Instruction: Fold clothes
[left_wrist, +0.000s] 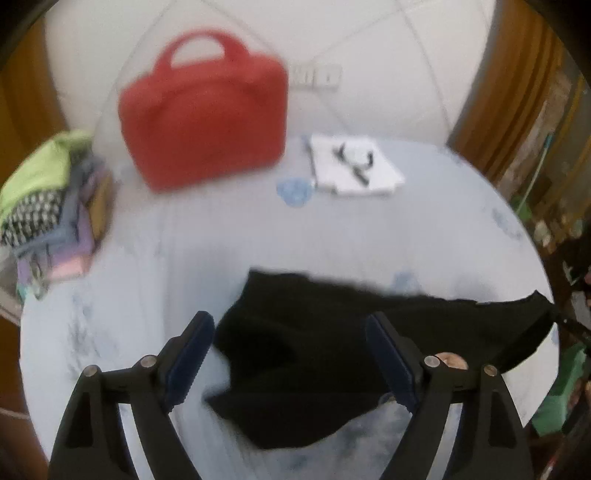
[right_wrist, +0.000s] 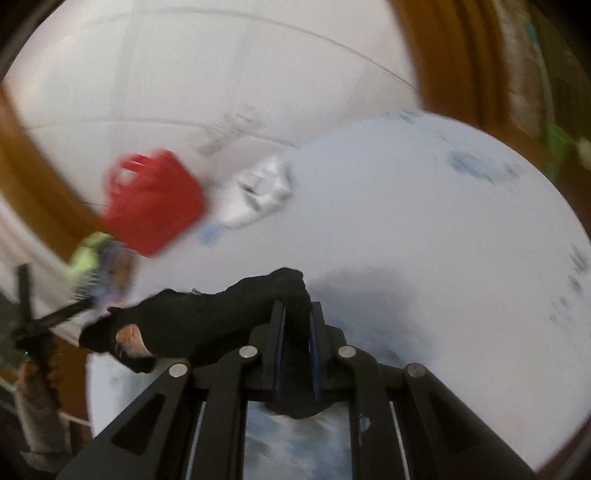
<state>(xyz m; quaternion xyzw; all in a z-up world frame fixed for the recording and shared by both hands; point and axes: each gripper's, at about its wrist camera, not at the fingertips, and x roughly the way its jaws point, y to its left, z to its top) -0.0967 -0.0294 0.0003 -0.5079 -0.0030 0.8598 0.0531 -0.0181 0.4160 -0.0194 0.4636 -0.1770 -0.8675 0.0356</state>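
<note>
A black garment (left_wrist: 332, 332) lies bunched on the pale blue table (left_wrist: 221, 240), stretched toward the right edge. My left gripper (left_wrist: 290, 332) is open, its fingers wide apart on either side of the garment's left part, holding nothing. In the right wrist view my right gripper (right_wrist: 297, 314) is shut on a fold of the black garment (right_wrist: 207, 317), which trails away to the left and is lifted off the table (right_wrist: 424, 240). Both views are blurred by motion.
A red bag (left_wrist: 203, 118) stands at the back of the table. A white box (left_wrist: 354, 166) lies to its right. A stack of folded clothes (left_wrist: 48, 206) sits at the left edge. White wall and wooden frames lie behind.
</note>
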